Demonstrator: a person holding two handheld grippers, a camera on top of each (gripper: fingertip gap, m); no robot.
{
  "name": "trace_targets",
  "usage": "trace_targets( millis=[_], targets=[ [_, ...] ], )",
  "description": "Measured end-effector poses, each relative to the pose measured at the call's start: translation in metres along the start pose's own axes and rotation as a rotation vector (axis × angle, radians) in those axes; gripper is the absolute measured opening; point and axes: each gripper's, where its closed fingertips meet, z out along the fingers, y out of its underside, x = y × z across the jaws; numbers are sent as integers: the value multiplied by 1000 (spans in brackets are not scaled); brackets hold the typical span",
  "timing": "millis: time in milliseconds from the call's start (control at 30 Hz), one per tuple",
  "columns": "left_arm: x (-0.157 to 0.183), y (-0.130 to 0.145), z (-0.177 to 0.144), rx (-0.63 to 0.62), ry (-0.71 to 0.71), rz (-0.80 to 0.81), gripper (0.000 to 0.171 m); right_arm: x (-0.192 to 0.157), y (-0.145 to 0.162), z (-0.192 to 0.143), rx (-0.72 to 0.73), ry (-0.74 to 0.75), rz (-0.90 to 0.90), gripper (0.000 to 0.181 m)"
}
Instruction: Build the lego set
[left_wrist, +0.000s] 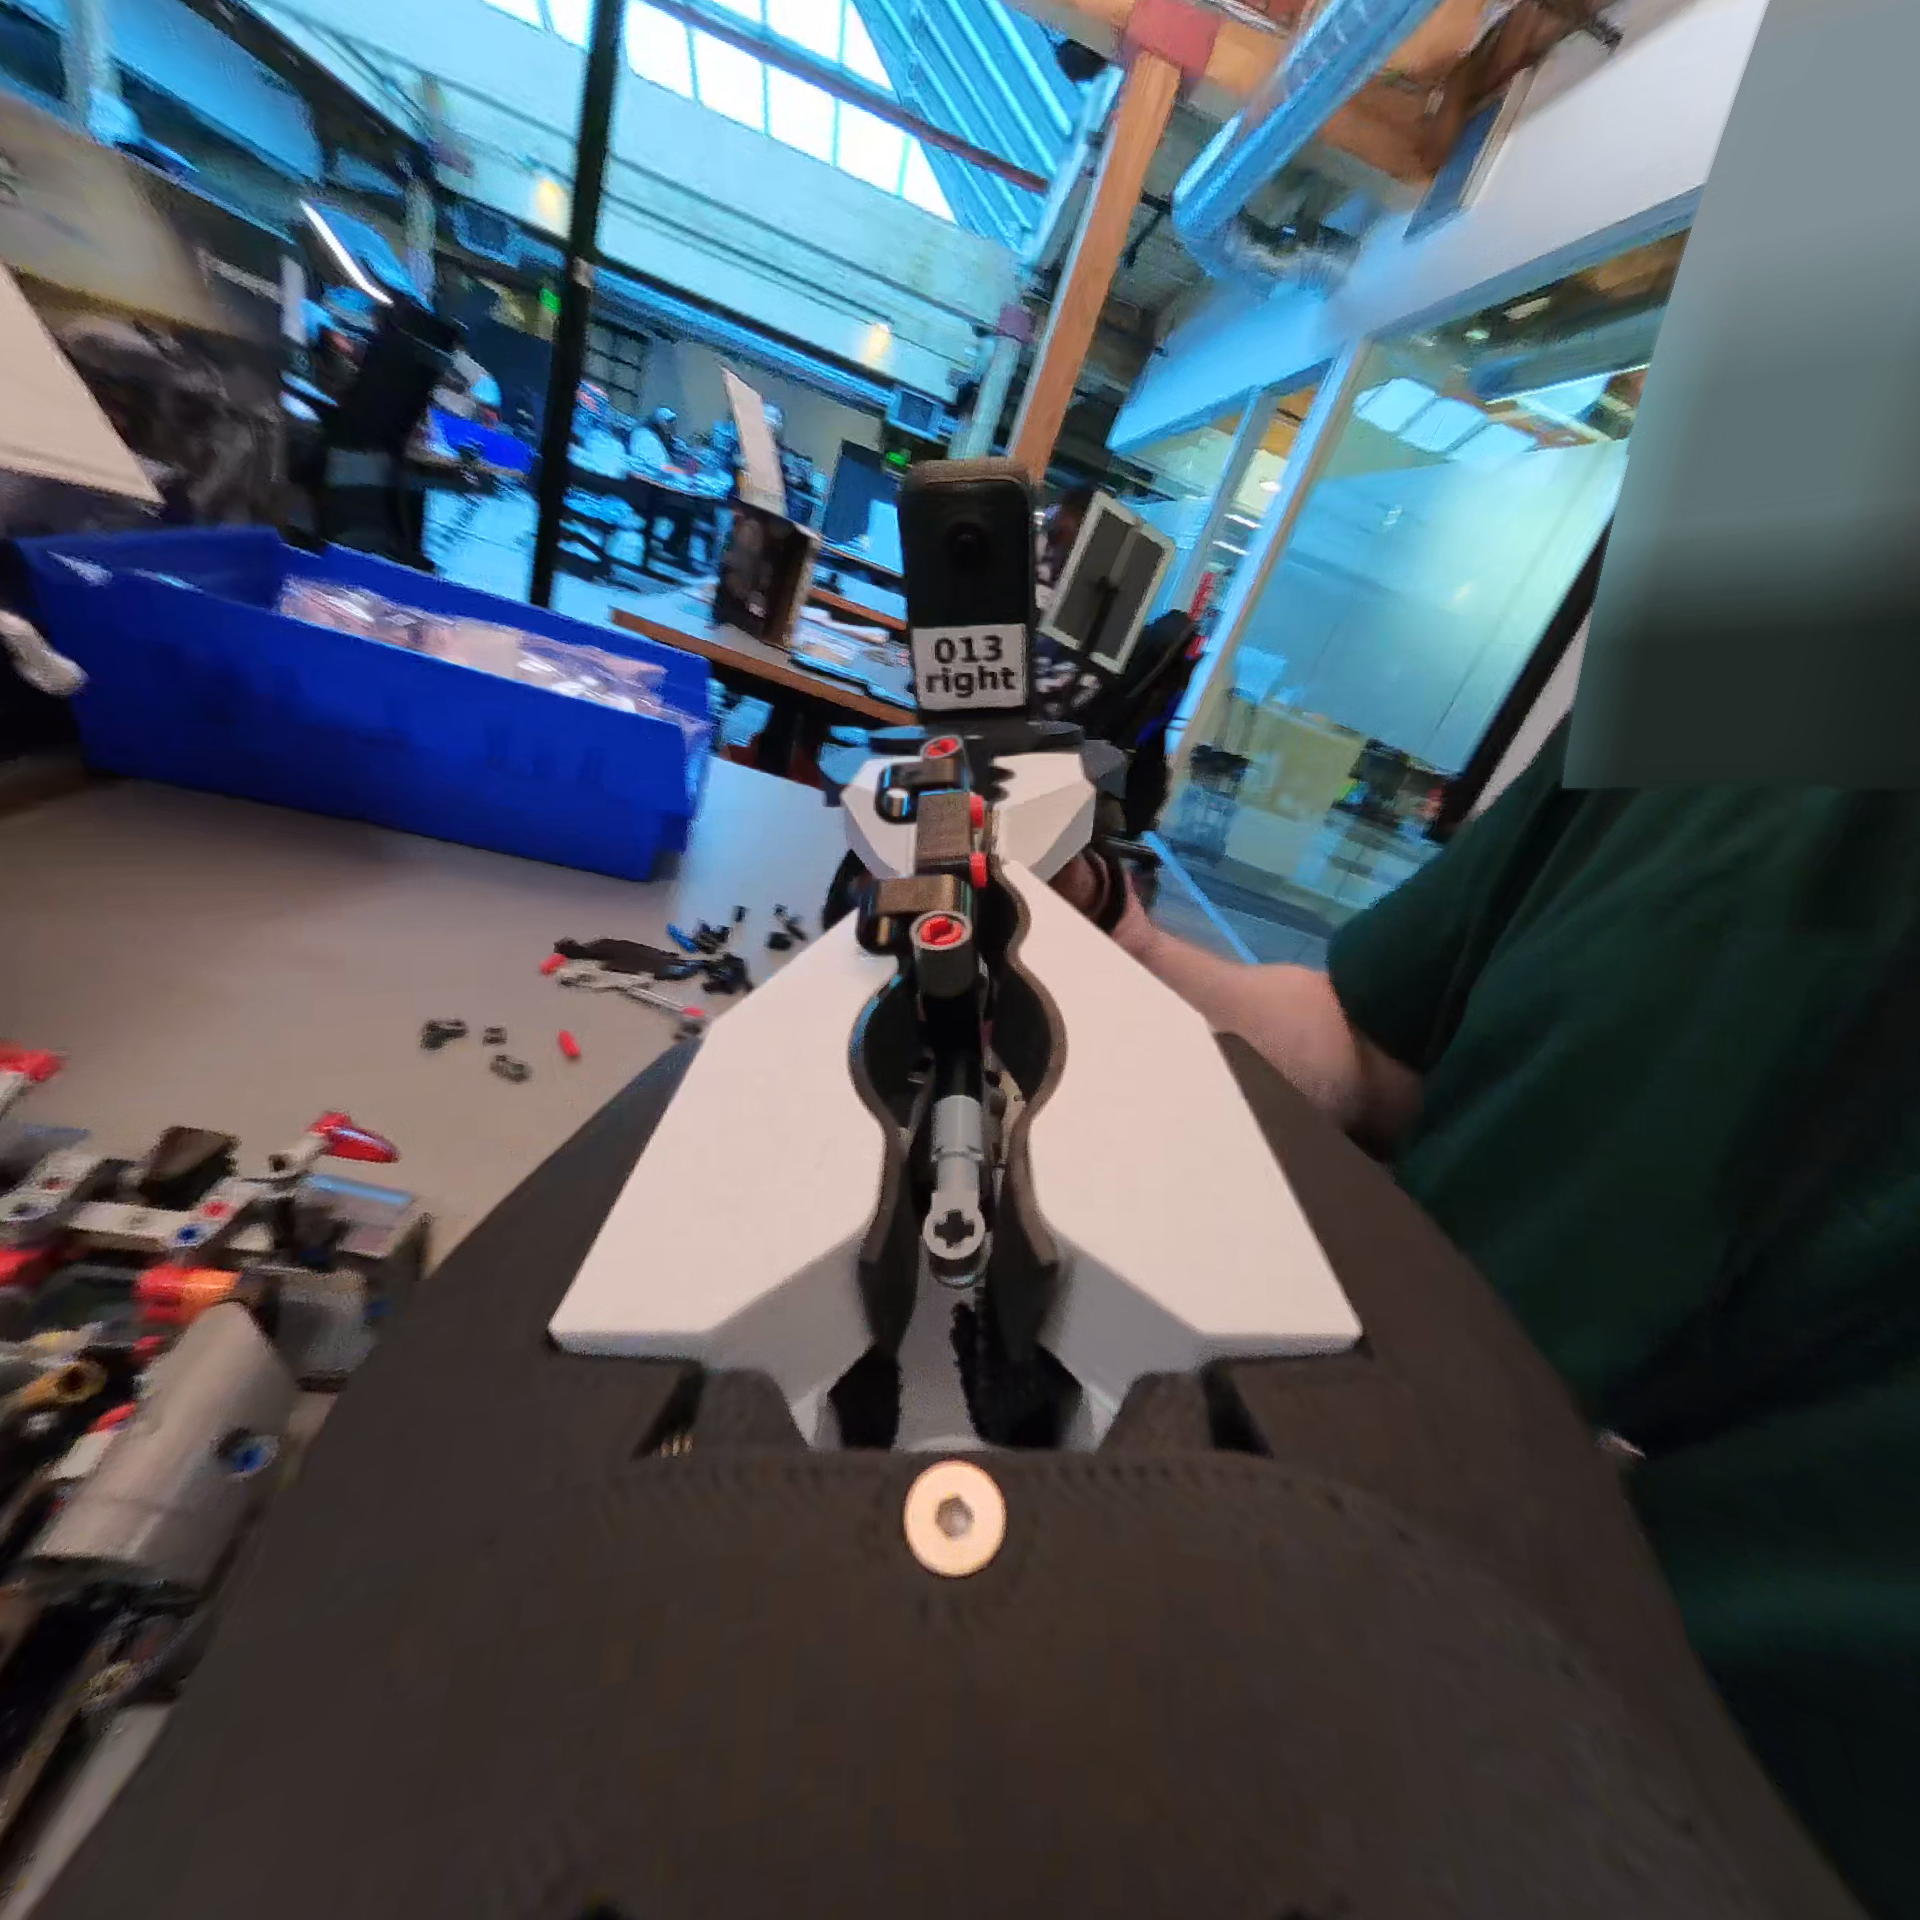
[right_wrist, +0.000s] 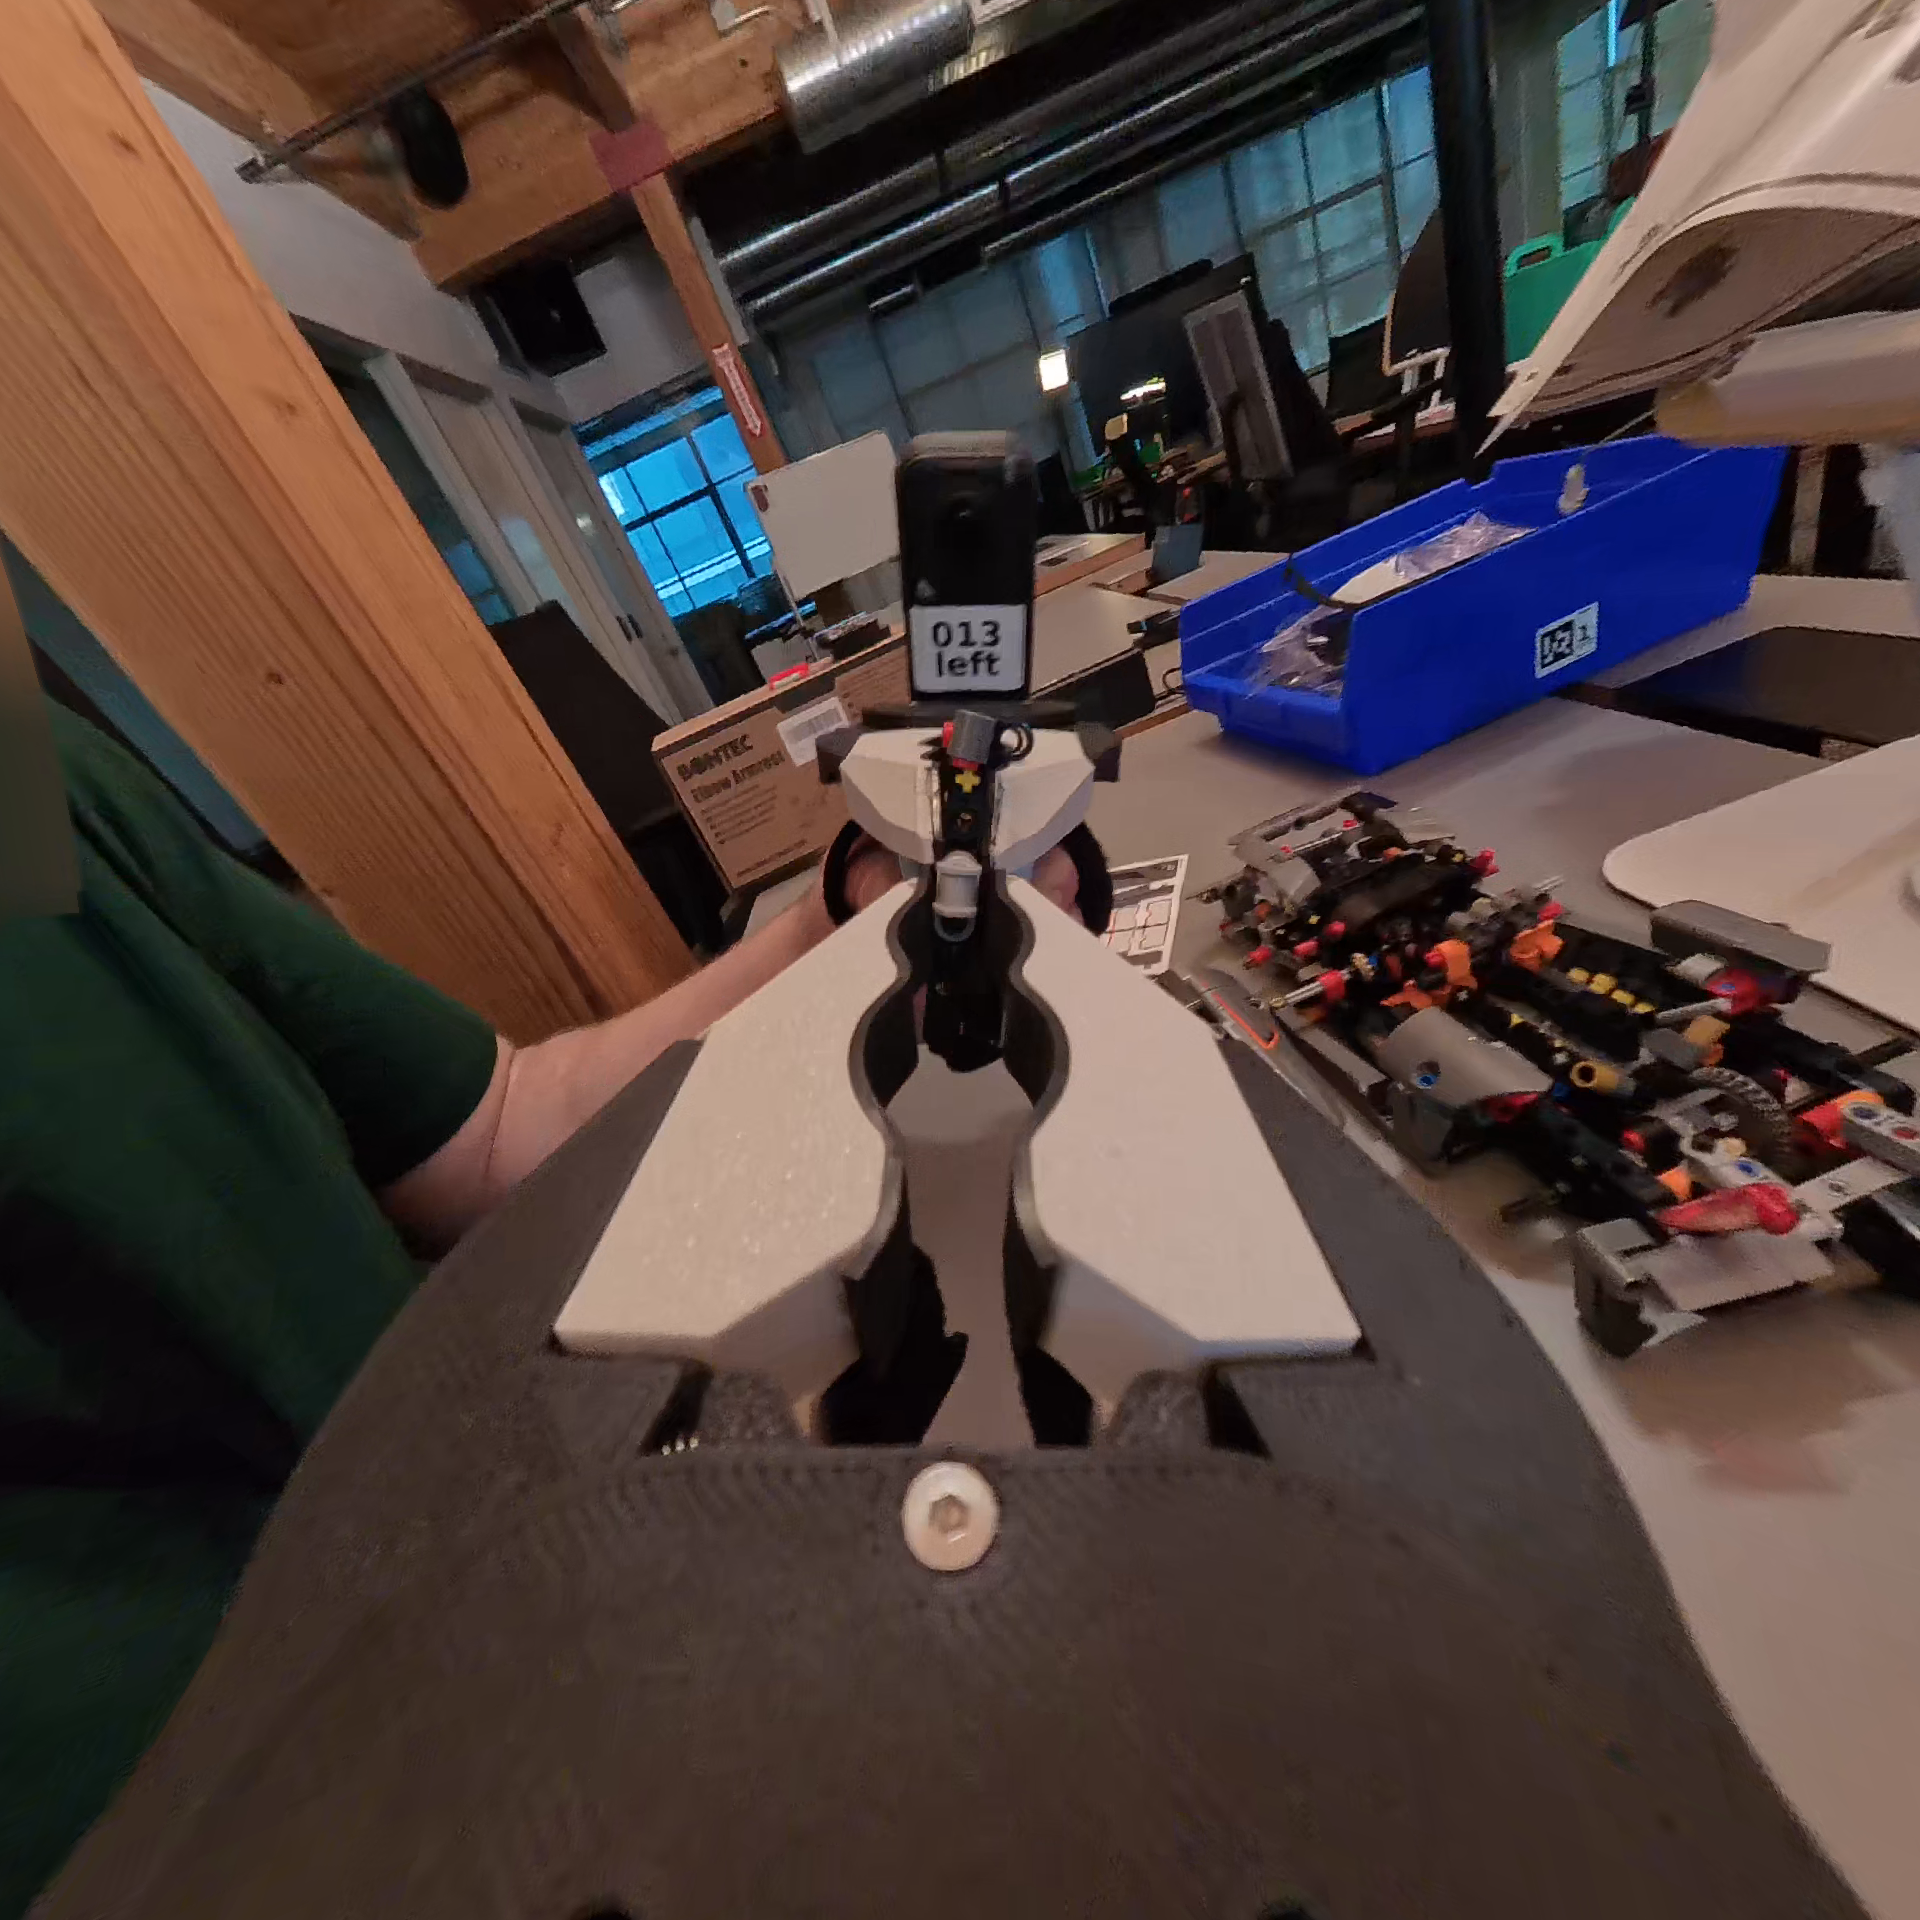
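Both grippers face nose to nose above the desk: left gripper (left_wrist: 951, 1039) pinches the black-grey subassembly (left_wrist: 951, 1143); right gripper (right_wrist: 961, 997) pinches its far end, long axis running between them.

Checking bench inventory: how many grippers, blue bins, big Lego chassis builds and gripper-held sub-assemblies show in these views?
Grippers: 2, left gripper and right gripper
Blue bin: 1
Lego chassis: 1
Held sub-assembly: 1
Total: 5
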Motion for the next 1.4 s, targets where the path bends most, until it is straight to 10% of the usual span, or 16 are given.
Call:
trace_targets(
  millis=[233, 1400],
  targets=[
    [7, 28, 12, -164, 37, -10, 5, -5, 18, -15, -136, -43, -6, 5],
    [-2, 35, 18, -177, -3, 15, 5, 6, 32, -29, -138, -32, 5, 7]
  ],
)
